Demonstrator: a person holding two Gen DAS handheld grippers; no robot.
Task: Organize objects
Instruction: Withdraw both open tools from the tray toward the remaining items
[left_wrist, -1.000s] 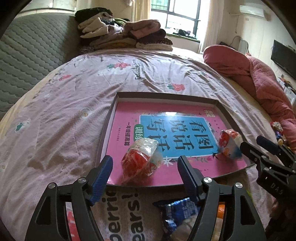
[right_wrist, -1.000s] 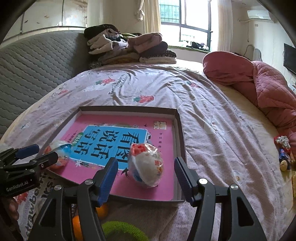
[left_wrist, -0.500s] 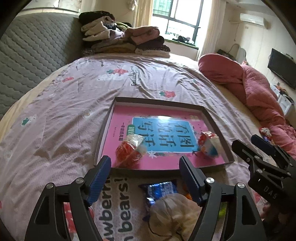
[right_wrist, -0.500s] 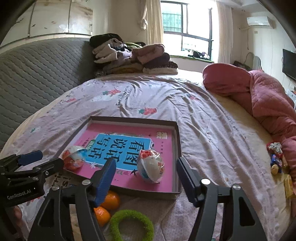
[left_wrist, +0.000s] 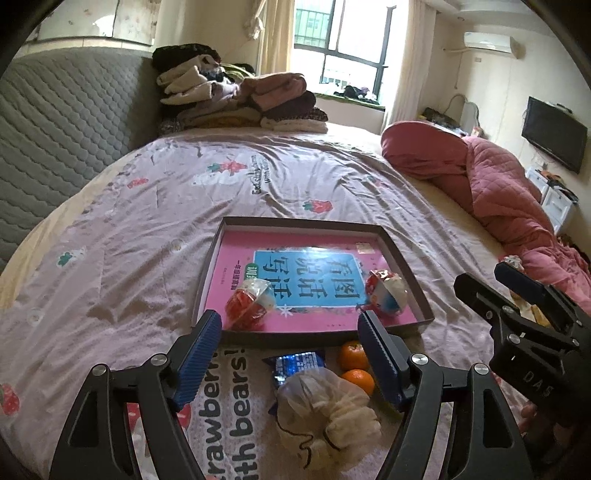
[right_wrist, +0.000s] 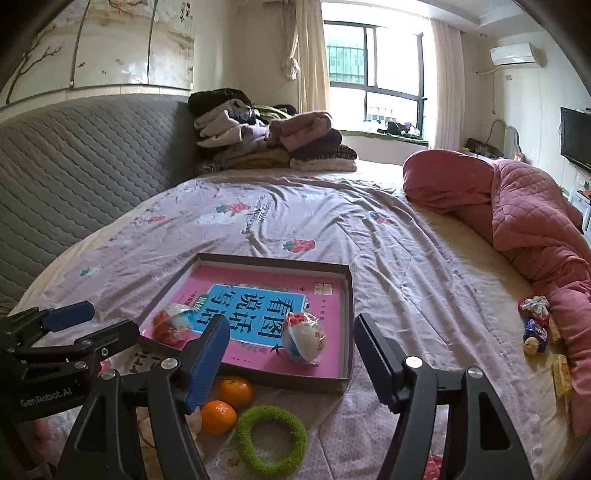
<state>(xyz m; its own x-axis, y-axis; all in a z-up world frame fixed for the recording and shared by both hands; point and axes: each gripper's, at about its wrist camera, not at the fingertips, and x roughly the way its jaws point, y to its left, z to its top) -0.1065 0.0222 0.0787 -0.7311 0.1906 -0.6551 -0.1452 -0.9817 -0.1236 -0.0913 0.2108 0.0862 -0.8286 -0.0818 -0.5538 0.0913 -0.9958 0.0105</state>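
1. Hovering above the near edge of the bed, jaws wide apart and gripping nothing: left gripper (left_wrist: 290, 343), bottom centre of the left view.
2. Same for the right gripper (right_wrist: 288, 354) at the bottom of the right view: jaws spread wide, empty.
3. Already inside the shallow box (left_wrist: 391, 240) at frame centre: a pink book (left_wrist: 236, 258) lying flat as the floor, plus two wrapped toy eggs.
4. Resting on the book's lower left corner: the red-and-white egg (left_wrist: 249, 302), in crinkled clear wrap, tipped on its side.
5. Resting near the box's lower right wall: the second egg (right_wrist: 303, 336), white with red and blue print, also in shiny wrap.
6. Left outside, just below the box's near wall: two oranges (right_wrist: 225, 400) side by side, small, round and bright; a fuzzy green ring (right_wrist: 271, 439) lower centre in the right view.
7. Also outside, between the left fingers in the left view: a blue snack packet (left_wrist: 297, 363) and a knotted pale bag (left_wrist: 325, 406), soft and lumpy.
8. Lying far off at the right edge of the right view by the red quilt (right_wrist: 517, 206): a few small wrapped sweets (right_wrist: 535, 325).
9. Judging by this, roughly a third done; loose items near the box probably next.
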